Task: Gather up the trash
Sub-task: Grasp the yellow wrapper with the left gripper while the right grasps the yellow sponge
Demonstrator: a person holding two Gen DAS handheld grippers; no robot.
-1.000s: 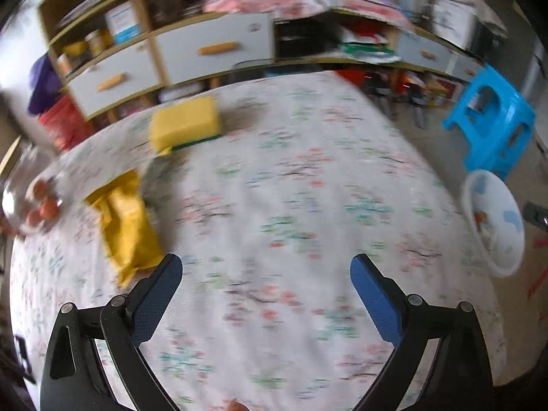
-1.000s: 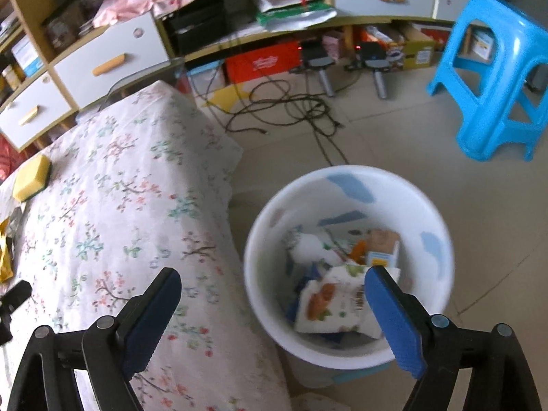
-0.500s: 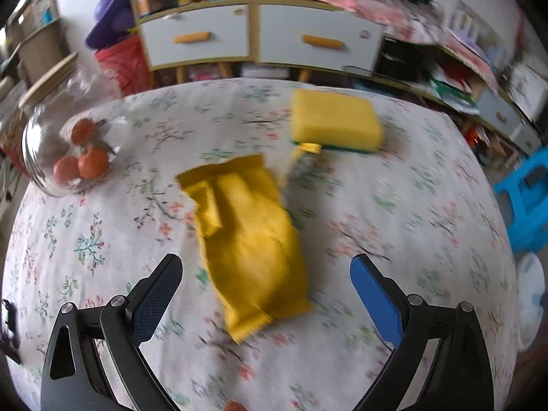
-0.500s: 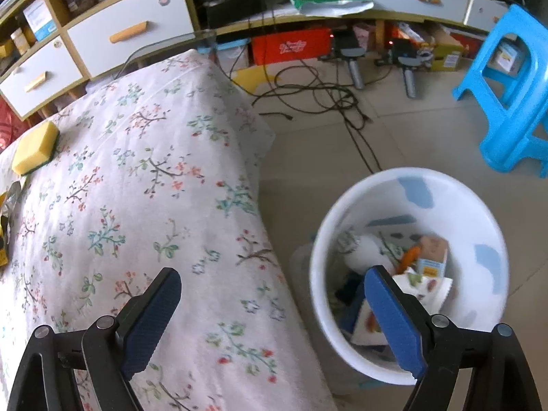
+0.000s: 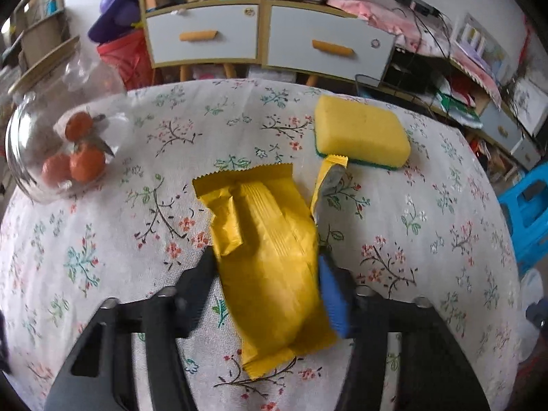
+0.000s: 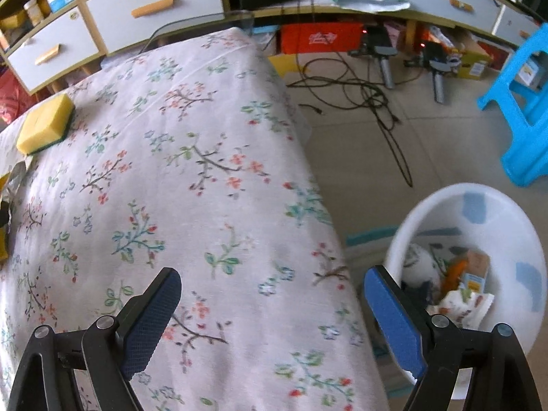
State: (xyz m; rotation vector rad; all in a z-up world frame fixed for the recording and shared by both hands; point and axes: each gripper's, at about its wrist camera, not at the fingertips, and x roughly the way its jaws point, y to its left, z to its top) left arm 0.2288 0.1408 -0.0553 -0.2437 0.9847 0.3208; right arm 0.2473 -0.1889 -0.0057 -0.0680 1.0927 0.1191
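Left gripper [image 5: 265,284] is being pointed down at the flowered tablecloth [image 5: 428,205], and its jaws have just been closing around the yellow wrapper [image 5: 270,257], which is lying flat on the cloth between them; both pads are being pressed against the sides of the wrapper. A smaller torn wrapper [image 5: 328,179] is lying just beside it, with its far end touching the yellow sponge [image 5: 359,132]. A glass jar [image 5: 58,144] with orange fruits inside is being seen at the left edge of the table. In the right wrist view, the right gripper [image 6: 272,303] is being held wide open with nothing between its fingers, above the table edge. The white bin [image 6: 479,205] is standing on the floor beside the table, with trash already lying inside it, and a blue stool [image 6: 520,109] is standing behind it.
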